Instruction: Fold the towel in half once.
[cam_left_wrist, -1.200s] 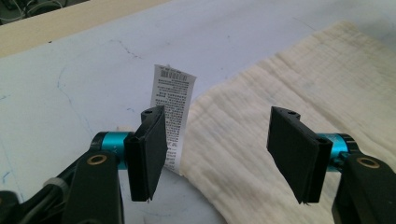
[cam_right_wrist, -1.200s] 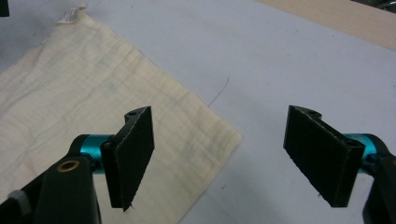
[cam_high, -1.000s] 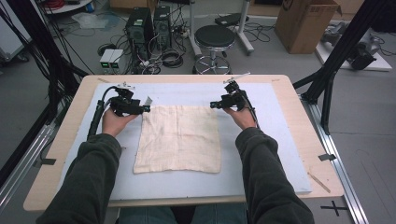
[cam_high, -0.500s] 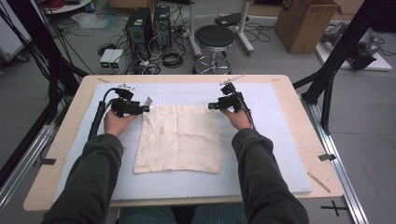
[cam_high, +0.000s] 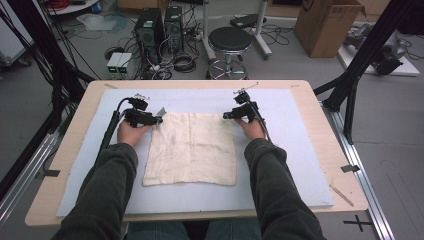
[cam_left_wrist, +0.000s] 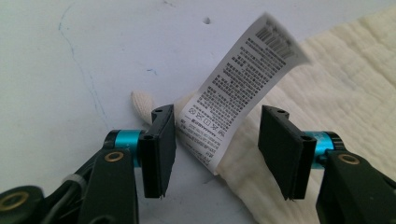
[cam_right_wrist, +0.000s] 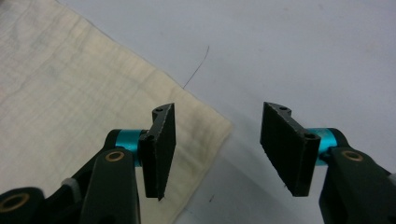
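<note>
A cream cloth lies flat on the white mat. My left gripper is at the cloth's far left corner. In the left gripper view its jaws have just been closing, and the gripper is open around that corner and an upturned white care label. My right gripper is at the far right corner. Its jaws have also been closing, and in its own view the gripper is open, with the cloth's corner tip between the jaws and neither pad pressing on it.
The mat covers a wooden table. Beyond the far edge stand a black stool, computer towers with cables and a cardboard box. Black frame posts rise at the right.
Both hands have sunk slightly onto the cloth's far corners. The jaws of both grippers stand narrower than before. The cloth has not shifted.
</note>
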